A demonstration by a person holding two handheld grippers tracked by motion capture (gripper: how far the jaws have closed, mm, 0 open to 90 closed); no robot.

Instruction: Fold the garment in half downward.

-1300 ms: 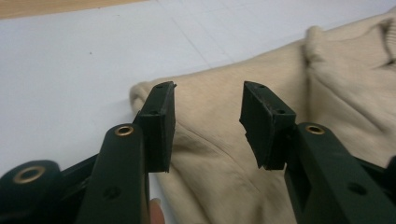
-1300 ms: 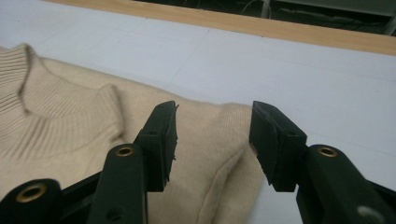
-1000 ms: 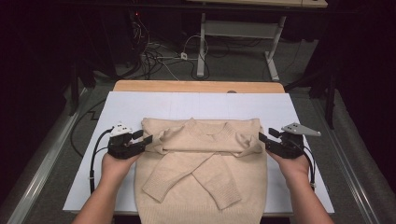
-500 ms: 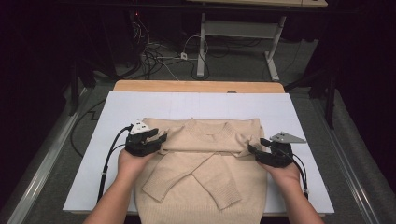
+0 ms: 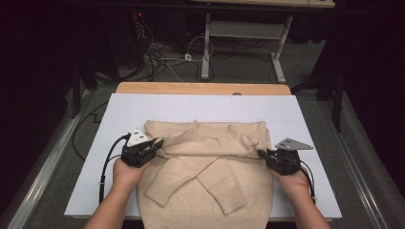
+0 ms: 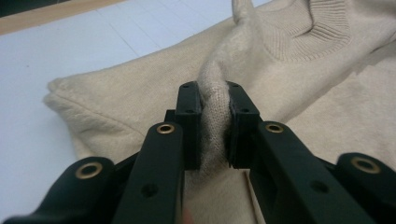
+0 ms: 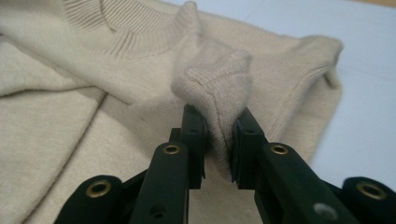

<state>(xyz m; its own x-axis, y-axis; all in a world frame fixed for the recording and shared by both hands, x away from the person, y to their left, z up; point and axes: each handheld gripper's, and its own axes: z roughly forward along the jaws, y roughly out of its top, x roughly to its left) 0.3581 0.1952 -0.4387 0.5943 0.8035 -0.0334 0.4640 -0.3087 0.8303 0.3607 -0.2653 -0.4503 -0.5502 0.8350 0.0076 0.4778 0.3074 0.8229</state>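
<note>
Left claw (image 6: 215,126): your jaws have just been closing and now pinch a raised ridge of knit at the middle of the left gripper view; in the high view this claw (image 5: 152,146) sits at the left edge of the garment.
Right claw (image 7: 218,140): also just closing, now clamped on a bunched fold of knit at the centre of the right gripper view; in the high view it (image 5: 263,154) bites the right edge.
Sweater (image 5: 205,167): beige, flat on the white bench (image 5: 119,109), lower centre of the high view, collar toward the top, hem at the bottom edge.
Sleeves (image 5: 210,179): already crossed over the chest.
Done: sleeves folded in, both sides gripped.
Left, as I judge it: you likely fold the body over; nothing is lifted yet.
</note>
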